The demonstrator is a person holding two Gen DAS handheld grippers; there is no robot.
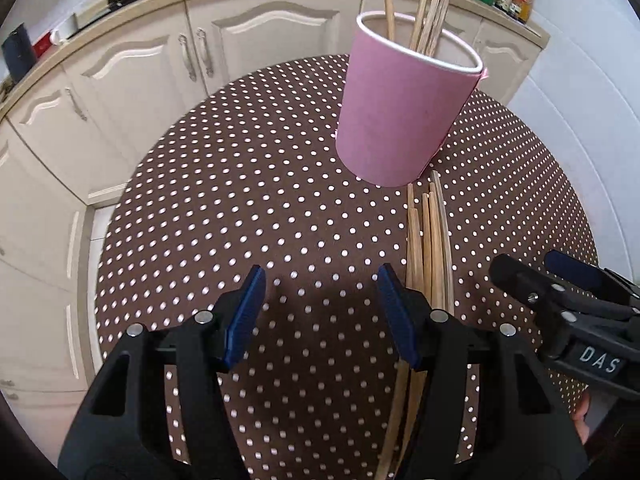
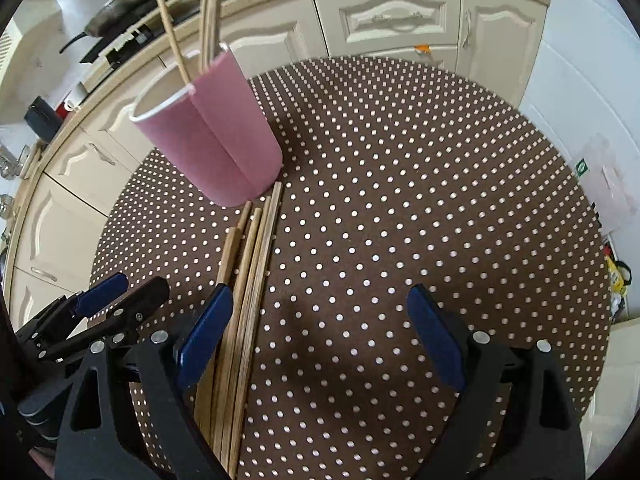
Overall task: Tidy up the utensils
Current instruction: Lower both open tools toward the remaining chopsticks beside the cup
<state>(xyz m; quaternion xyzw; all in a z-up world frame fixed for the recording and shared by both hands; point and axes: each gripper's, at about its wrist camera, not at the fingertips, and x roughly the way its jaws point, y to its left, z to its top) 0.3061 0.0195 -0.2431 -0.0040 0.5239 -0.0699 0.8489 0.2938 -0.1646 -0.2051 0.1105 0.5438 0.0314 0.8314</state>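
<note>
Now both tools hang open and empty above the dotted tabletop (image 1: 240, 200): the left tool (image 1: 320, 312), the right tool (image 2: 320, 332). Loose chopsticks (image 2: 256, 248) lie mid-tabletop between them, tips touching the pink cup (image 1: 404, 108), which holds more sticks toward the far edge.

The pink cup (image 1: 400, 108) looks like matt paper with a white rolled rim. The chopsticks (image 2: 244, 300) are bare, pale wood with a dry finish. A brown cloth with white dots covers the counter (image 2: 400, 200). Both tongs are black plastic with steel rivets and ribbed blue pads (image 1: 246, 312).
</note>
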